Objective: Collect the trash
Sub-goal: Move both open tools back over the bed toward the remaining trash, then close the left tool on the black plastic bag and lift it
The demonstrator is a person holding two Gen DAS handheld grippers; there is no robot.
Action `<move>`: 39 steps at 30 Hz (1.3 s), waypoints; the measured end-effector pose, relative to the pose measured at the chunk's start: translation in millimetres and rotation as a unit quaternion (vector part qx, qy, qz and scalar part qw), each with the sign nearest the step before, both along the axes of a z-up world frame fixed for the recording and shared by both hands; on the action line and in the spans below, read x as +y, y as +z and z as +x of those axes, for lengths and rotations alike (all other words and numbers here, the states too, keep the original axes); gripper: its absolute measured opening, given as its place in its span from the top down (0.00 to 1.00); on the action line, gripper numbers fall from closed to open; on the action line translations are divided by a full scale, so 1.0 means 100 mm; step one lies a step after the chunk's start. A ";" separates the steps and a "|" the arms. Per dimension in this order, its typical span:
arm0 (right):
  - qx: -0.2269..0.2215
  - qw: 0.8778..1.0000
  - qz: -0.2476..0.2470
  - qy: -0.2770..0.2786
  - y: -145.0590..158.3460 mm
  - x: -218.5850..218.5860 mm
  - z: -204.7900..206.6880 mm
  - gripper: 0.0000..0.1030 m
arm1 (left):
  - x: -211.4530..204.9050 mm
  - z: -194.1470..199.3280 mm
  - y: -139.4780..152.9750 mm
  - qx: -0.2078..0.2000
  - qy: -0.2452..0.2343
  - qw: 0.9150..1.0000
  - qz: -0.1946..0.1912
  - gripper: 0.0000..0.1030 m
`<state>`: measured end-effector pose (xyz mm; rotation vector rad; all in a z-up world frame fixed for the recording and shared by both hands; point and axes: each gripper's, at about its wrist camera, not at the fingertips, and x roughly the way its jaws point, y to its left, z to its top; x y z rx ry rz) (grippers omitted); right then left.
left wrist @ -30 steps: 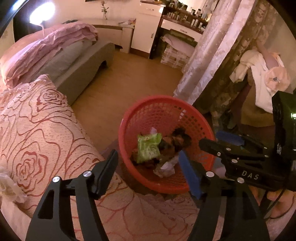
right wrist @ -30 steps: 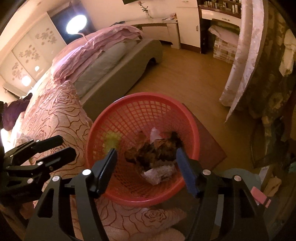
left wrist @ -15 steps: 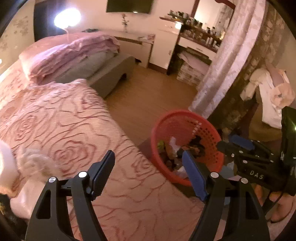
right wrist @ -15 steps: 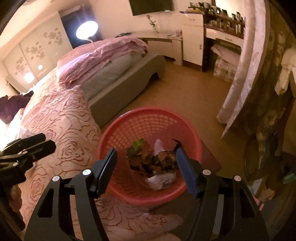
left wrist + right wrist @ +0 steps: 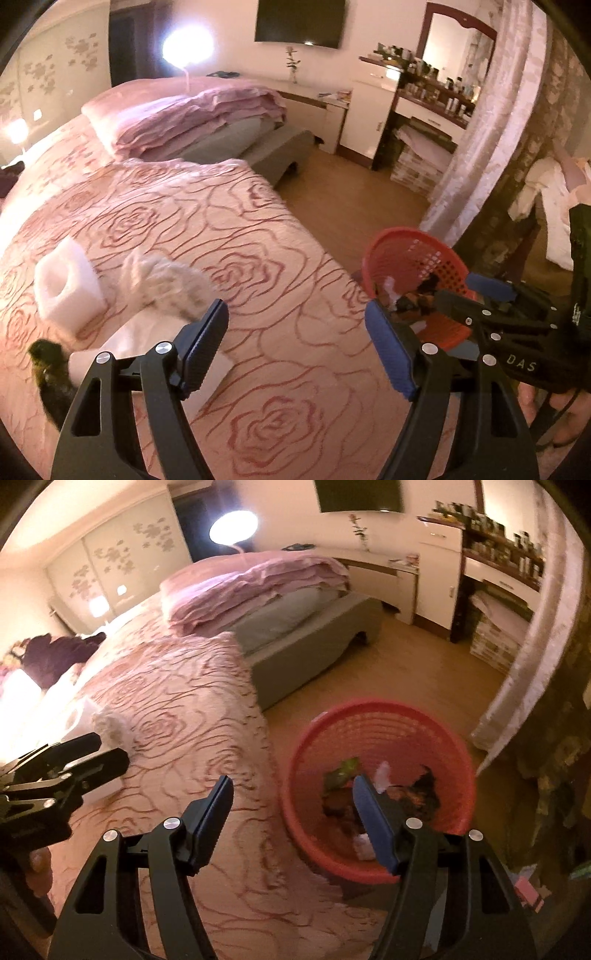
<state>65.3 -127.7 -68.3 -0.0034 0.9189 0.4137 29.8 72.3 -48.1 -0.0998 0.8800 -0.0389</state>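
Note:
A red mesh basket (image 5: 406,236) (image 5: 369,705) stands on the floor beside the bed. It holds a green wrapper (image 5: 341,771), white tissue and dark scraps. On the rose-patterned bedspread (image 5: 240,229) lie a crumpled white tissue (image 5: 162,284), a white block with a hole (image 5: 66,291), a flat white sheet (image 5: 147,354) and a dark furry scrap (image 5: 51,376). My left gripper (image 5: 295,343) (image 5: 107,751) hovers open over the bedspread, right of the tissue, with nothing between its fingers. My right gripper (image 5: 291,812) (image 5: 476,291) is open and empty over the bed's edge by the basket.
A folded pink quilt (image 5: 192,114) rests on a grey bench (image 5: 273,151) at the bed's far end. Beyond the wooden floor (image 5: 351,195) are a curtain (image 5: 480,147) and a white dresser (image 5: 369,110). Purple clothing (image 5: 55,657) lies far left on the bed.
Both views swung from the basket toward the bed, so the basket slid right. The tissue, white block and dark scrap came into the left view. The left jaws stand slightly wider.

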 end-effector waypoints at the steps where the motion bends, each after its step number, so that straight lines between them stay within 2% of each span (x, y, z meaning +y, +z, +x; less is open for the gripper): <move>1: 0.001 1.000 0.001 0.005 0.00 0.04 -0.01 0.37 | 0.04 -0.04 -0.01 0.001 0.005 1.000 0.002 0.29; 7: 0.015 0.999 0.000 0.052 -0.07 0.36 -0.12 0.36 | 0.25 -0.22 -0.03 0.007 0.043 0.999 0.008 0.29; 12: 0.016 0.996 0.001 0.083 -0.05 0.61 -0.17 0.36 | 0.61 -0.47 0.00 0.004 0.092 0.996 0.008 0.29; 15: 0.012 0.995 0.003 0.096 -0.02 0.70 -0.20 0.32 | 0.88 -0.67 0.01 0.006 0.133 0.991 0.003 0.29; 20: 0.015 0.993 0.004 0.116 -0.03 0.82 -0.24 0.32 | 1.32 -1.05 -0.01 0.014 0.204 0.979 0.001 0.29; 25: 0.025 0.991 0.003 0.132 -0.09 0.90 -0.28 0.32 | 1.66 -1.29 -0.09 0.027 0.246 0.969 -0.010 0.29; 28: 0.031 0.990 0.002 0.138 -0.12 0.95 -0.31 0.32 | 1.76 -1.37 -0.12 0.028 0.251 0.967 -0.037 0.29; 31: 0.031 0.990 0.000 0.139 -0.12 0.95 -0.32 0.32 | 1.79 -1.29 -0.14 0.029 0.239 0.969 -0.063 0.29; 34: 0.031 0.990 0.001 0.135 -0.12 0.95 -0.32 0.32 | 1.74 -1.17 -0.20 0.035 0.226 0.971 -0.062 0.29; 39: 0.030 0.991 -0.003 0.132 -0.10 0.93 -0.33 0.32 | 1.74 -1.05 -0.29 0.046 0.225 0.971 -0.066 0.29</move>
